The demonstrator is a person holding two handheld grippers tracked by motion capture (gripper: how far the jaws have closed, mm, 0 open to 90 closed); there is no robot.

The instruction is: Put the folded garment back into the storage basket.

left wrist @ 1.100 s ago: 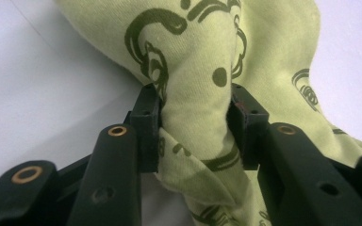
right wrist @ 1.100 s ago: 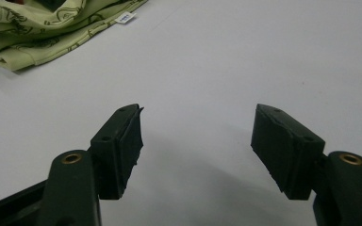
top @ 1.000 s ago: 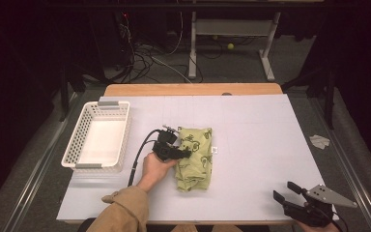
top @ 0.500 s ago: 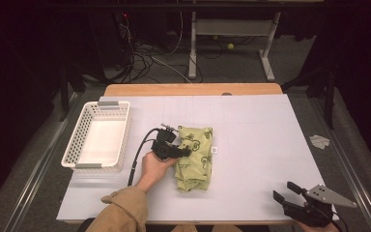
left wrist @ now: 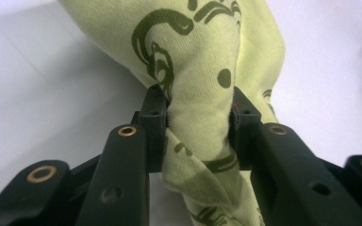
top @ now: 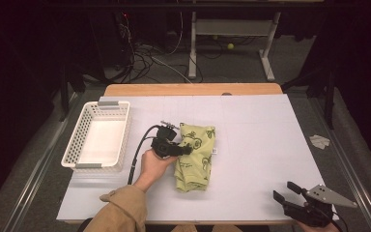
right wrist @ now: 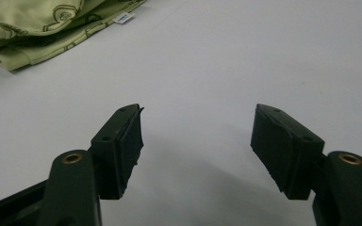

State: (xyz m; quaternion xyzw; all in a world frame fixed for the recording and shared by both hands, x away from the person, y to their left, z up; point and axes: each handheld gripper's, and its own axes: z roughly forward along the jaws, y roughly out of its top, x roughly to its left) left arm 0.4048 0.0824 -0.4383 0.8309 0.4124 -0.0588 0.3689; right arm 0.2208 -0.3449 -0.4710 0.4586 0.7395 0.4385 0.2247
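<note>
High view first: the yellow-green printed cloth (top: 195,157) lies crumpled near the middle of the white table (top: 261,130), and the left gripper (top: 186,150) reaches into its left edge. Seen along the left gripper's own view, a bunched fold of the cloth (left wrist: 200,94) stands pinched between the two fingers (left wrist: 153,127), both pads pressing on it (the fingers have just been closing on that fold). A white basket (top: 98,137) sits well apart to the left. At the table's near right corner, the right gripper (top: 287,192) rests with its fingers (right wrist: 122,146) spread wide and bare table between them, the cloth well apart from it.
</note>
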